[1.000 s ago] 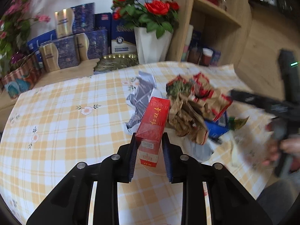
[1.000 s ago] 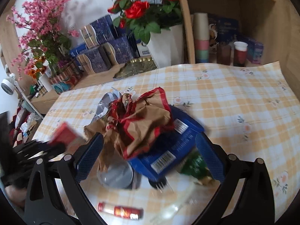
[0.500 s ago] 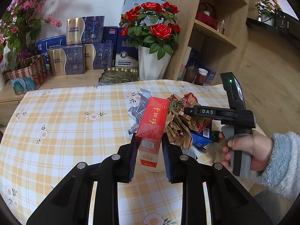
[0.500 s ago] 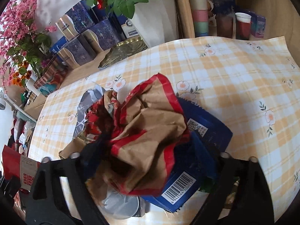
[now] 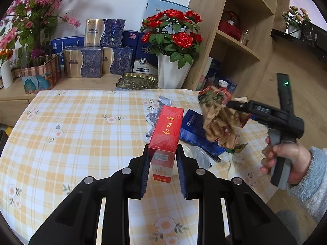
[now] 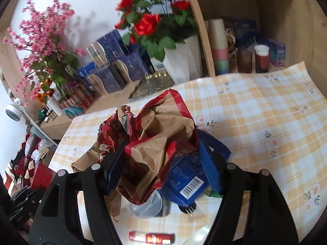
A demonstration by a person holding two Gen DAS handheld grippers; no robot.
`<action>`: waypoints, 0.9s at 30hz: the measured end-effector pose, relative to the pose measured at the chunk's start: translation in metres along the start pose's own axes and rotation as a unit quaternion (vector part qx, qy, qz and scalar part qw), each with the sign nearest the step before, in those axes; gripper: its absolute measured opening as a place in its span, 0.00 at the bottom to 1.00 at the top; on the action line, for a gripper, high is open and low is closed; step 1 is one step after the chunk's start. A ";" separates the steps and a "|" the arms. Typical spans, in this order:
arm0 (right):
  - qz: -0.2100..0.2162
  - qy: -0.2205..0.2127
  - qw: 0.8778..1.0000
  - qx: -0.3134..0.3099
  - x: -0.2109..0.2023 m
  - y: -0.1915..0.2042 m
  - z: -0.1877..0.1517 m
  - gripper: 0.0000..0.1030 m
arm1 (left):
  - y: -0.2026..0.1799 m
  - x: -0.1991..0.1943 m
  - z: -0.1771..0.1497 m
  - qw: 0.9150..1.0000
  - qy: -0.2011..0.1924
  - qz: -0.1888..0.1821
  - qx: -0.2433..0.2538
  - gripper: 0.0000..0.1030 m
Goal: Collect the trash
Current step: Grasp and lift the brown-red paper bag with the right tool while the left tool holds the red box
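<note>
Trash in both grippers, lifted off the table (image 5: pixel 61 134).
Left gripper (image 5: pixel 162 169) clamps the red box (image 5: pixel 166 134); right gripper (image 6: pixel 163 167), closing on the crumpled paper bag (image 6: pixel 161 134), could shed loose wrappers.

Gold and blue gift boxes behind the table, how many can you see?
3. One stands on top at the back; two stand side by side below it, on the wooden ledge. Others may be hidden behind them.

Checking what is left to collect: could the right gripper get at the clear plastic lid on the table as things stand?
Probably not yet. The right gripper is closing on the crumpled brown paper bag, which fills its jaws and hangs over the clear plastic lid. It would need emptying first.
</note>
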State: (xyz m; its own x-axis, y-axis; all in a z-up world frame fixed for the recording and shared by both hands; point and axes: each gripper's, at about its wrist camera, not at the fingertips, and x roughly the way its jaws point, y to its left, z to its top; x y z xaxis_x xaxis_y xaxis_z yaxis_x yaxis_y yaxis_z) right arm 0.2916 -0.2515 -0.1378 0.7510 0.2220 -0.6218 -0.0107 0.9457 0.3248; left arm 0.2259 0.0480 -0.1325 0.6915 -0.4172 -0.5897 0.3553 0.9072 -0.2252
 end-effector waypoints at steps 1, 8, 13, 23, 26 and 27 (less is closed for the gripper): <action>0.001 -0.004 1.000 -0.005 -0.007 0.001 -0.001 0.67 | -0.001 -0.004 -0.002 1.000 0.001 -0.001 -0.003 0.24; 0.003 -0.018 0.998 -0.065 -0.058 0.018 -0.026 0.67 | -0.016 -0.032 -0.021 1.000 0.007 -0.005 -0.002 0.24; 0.020 -0.013 0.996 -0.081 -0.087 0.025 -0.051 0.67 | -0.023 -0.054 -0.037 1.000 0.010 -0.008 -0.007 0.24; 0.046 -0.005 0.993 -0.113 -0.137 0.033 -0.110 0.67 | -0.037 -0.091 -0.070 1.000 0.017 0.000 -0.020 0.24; 0.049 0.003 0.991 -0.126 -0.150 0.035 -0.130 0.67 | -0.039 -0.101 -0.079 1.000 0.020 0.000 -0.023 0.24; 0.049 0.008 0.990 -0.131 -0.153 0.035 -0.138 0.67 | -0.039 -0.104 -0.081 0.999 0.021 0.000 -0.024 0.24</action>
State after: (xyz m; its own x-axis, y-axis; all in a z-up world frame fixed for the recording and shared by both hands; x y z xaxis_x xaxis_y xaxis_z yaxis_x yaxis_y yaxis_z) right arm 0.0847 -0.2202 -0.1297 0.7274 0.3179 -0.6081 -0.2552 0.9480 0.1903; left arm 0.0889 0.0600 -0.1256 0.6649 -0.4147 -0.6212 0.3228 0.9096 -0.2617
